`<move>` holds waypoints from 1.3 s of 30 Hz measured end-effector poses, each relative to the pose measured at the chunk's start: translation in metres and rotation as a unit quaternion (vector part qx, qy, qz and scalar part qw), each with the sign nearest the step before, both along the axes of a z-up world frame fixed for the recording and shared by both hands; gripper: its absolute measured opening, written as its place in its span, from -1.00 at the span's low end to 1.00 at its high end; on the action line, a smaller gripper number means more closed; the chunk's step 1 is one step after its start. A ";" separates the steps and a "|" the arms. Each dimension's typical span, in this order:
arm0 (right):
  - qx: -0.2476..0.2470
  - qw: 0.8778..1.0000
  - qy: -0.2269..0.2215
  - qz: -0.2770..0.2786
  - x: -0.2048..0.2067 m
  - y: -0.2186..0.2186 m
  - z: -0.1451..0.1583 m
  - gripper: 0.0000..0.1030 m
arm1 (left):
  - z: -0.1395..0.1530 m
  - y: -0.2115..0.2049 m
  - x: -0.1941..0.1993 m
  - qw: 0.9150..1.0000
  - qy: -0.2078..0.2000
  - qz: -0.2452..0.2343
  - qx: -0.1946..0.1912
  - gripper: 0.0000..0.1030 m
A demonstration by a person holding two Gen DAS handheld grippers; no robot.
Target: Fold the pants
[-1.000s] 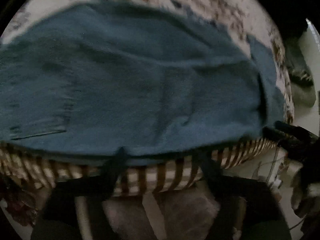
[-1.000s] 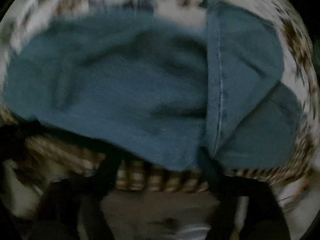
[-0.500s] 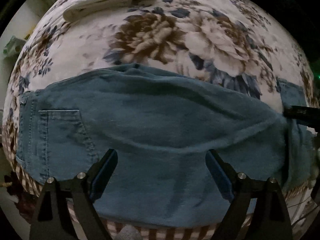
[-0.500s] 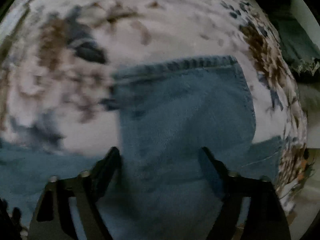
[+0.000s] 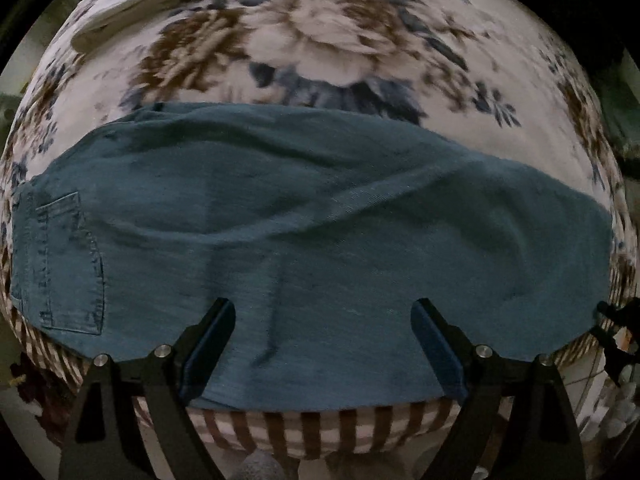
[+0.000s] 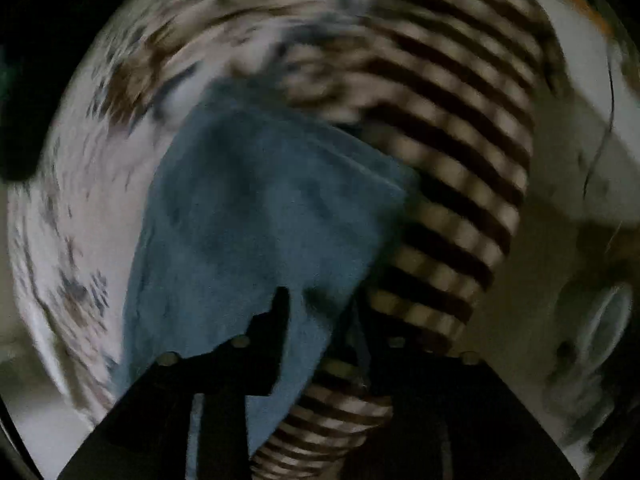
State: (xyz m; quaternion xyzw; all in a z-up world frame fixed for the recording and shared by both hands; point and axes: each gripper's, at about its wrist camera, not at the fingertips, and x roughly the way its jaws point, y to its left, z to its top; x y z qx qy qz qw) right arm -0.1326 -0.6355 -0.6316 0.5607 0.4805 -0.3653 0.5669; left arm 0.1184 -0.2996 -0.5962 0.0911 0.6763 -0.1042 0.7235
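Note:
Blue denim pants [image 5: 304,240] lie folded lengthwise across a flowered bedspread [image 5: 320,40], back pocket at the left. My left gripper [image 5: 322,316] hovers over their near edge, jaws wide open and empty. In the blurred right wrist view, my right gripper [image 6: 320,304] has its jaws close together with the end of the pants [image 6: 260,220] between them, at the bed's corner. That gripper also shows in the left wrist view [image 5: 616,320] at the far right edge.
A brown and white striped sheet [image 5: 320,428] hangs down the bed's near side; it also shows in the right wrist view [image 6: 460,160]. A folded pale cloth [image 5: 132,12] lies at the bed's far left. The floor [image 6: 560,280] lies beyond the corner.
The left gripper has let go of the pants, opened and drawn back. The right gripper has swung to the pants' end at the bed corner and closed on the cloth.

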 end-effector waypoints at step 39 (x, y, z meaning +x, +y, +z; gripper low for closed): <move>0.101 0.978 0.051 0.176 0.142 0.310 -0.019 -0.94 | -0.030 0.432 0.023 0.912 0.005 0.403 -0.079 -0.44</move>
